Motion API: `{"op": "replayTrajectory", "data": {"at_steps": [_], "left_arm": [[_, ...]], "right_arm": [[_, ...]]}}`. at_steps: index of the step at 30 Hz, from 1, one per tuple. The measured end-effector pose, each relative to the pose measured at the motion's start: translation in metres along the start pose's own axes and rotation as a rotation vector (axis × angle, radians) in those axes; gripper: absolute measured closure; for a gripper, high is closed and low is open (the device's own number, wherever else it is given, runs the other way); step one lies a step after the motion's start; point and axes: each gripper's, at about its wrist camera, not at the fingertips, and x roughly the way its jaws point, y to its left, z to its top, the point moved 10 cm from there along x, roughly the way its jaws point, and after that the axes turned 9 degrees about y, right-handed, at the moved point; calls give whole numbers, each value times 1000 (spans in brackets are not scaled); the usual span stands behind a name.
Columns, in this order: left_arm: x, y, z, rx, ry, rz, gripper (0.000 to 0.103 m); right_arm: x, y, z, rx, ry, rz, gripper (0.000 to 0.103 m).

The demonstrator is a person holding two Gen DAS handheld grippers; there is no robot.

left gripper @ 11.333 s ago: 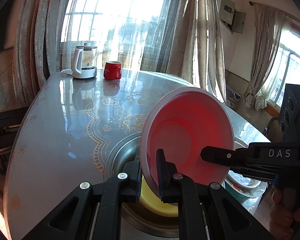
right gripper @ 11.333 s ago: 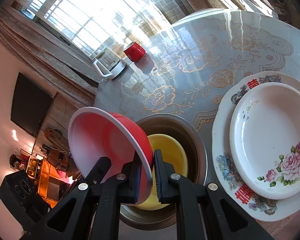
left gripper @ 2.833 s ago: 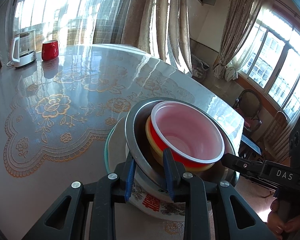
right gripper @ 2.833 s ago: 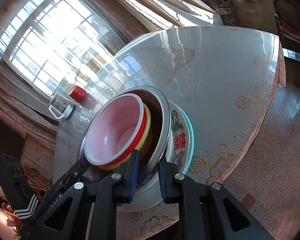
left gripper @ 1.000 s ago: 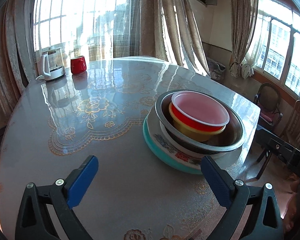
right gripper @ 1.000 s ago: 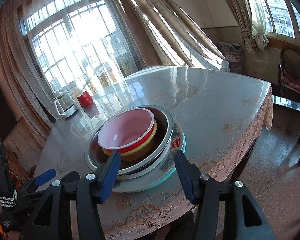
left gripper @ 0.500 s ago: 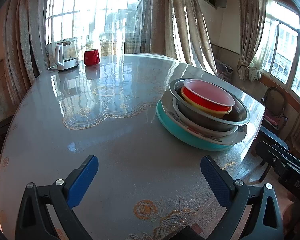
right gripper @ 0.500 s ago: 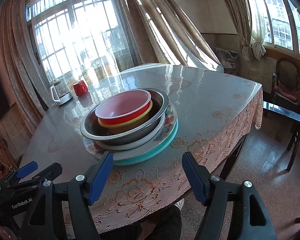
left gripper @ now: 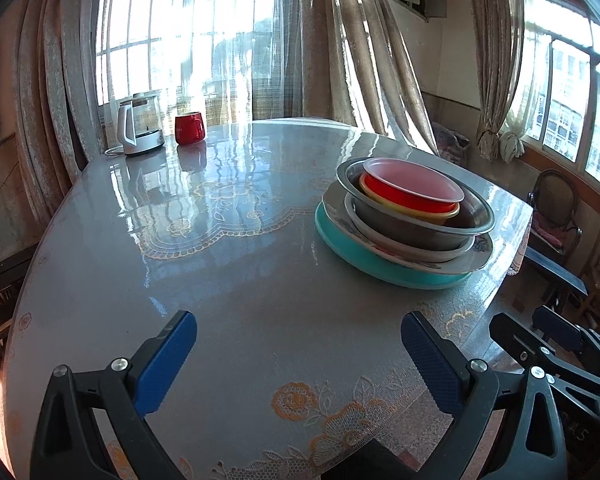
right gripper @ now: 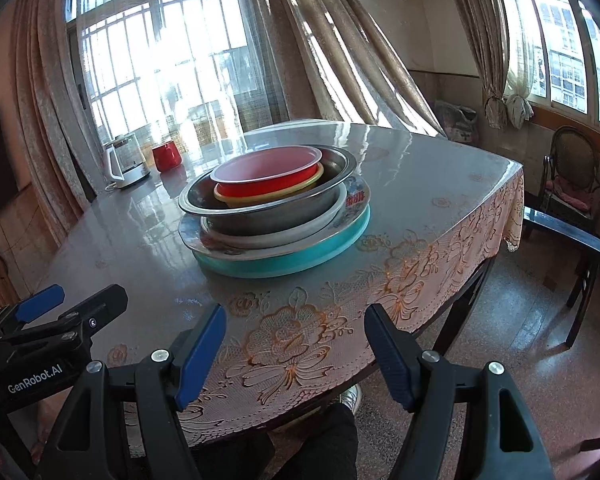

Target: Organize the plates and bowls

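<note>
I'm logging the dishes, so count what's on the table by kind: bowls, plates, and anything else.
Bowls: 3 (red plastic bowl, yellow bowl, steel bowl)
Plates: 3 (white plate, floral plate, teal plate)
Red mug: 1
Glass kettle: 1
Total: 8

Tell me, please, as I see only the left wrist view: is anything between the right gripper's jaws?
Observer: No. The right gripper has its jaws wide apart, with only the cloth beyond them.
Operator: Thank you. Is there any marking on the floral plate?
Observer: Yes, red characters show on the plate at its rim, just right of the metal bowl.
Operator: And is anything under the table?
Observer: A shoe shows on the floor below the near edge of the table.
</note>
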Motion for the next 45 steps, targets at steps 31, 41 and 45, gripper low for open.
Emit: {"op": "replayTrajectory", "data": {"at_steps": [31, 41, 45], "left_arm": [[3, -1, -5, 8, 28, 23, 0], [6, -1, -6, 11, 35, 22, 0], [6, 0, -6, 6, 38, 24, 0]], "right_arm": [[5, 1, 0, -12, 17, 5, 30], [4, 0, -1, -10, 21, 1, 30], [5, 0, -1, -8, 23, 1, 30]]}}
